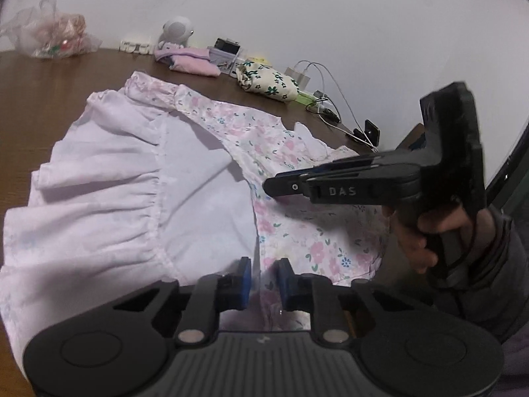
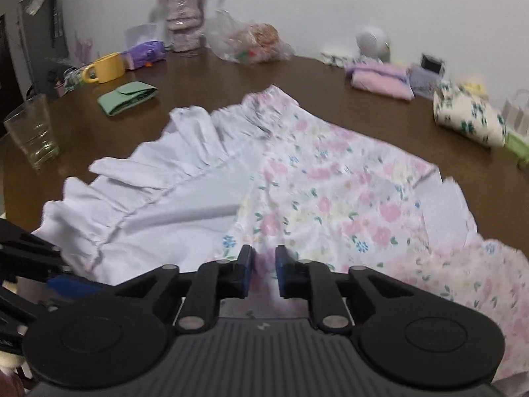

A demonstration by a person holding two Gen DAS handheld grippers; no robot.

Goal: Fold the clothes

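My left gripper (image 1: 263, 279): blue pads a narrow gap apart, with the dress (image 1: 158, 192) edge running up between them. Cloth sits in the gap, but I cannot tell whether the pads actually pinch it.

My right gripper (image 2: 264, 273): same narrow gap, floral cloth between the pads; again I cannot tell if it is gripped. From the left camera the right gripper (image 1: 269, 187) shows side-on, low over the floral panel, my hand (image 1: 416, 231) on its handle; its tips look close together.

The dress (image 2: 314, 178) lies spread on the brown table (image 2: 205, 76), near edge toward me. One side is turned over so the pale lining and ruffled hem face up, and the floral side shows on the other half. I judge this one fold started, or the piece partly inside out; it is far from a compact bundle.

Farther back, near the wall: a pink folded piece (image 2: 380, 81) and a green-flowered roll (image 2: 469, 115), apparently finished items. Green pouch (image 2: 127, 99), yellow mug (image 2: 105, 67), glass (image 2: 31, 129), bag (image 2: 251, 41) at the far left.

Estimate: two pieces done, this dress early. Left: square it, fold the sides in, fold lengthwise, set it with the others.
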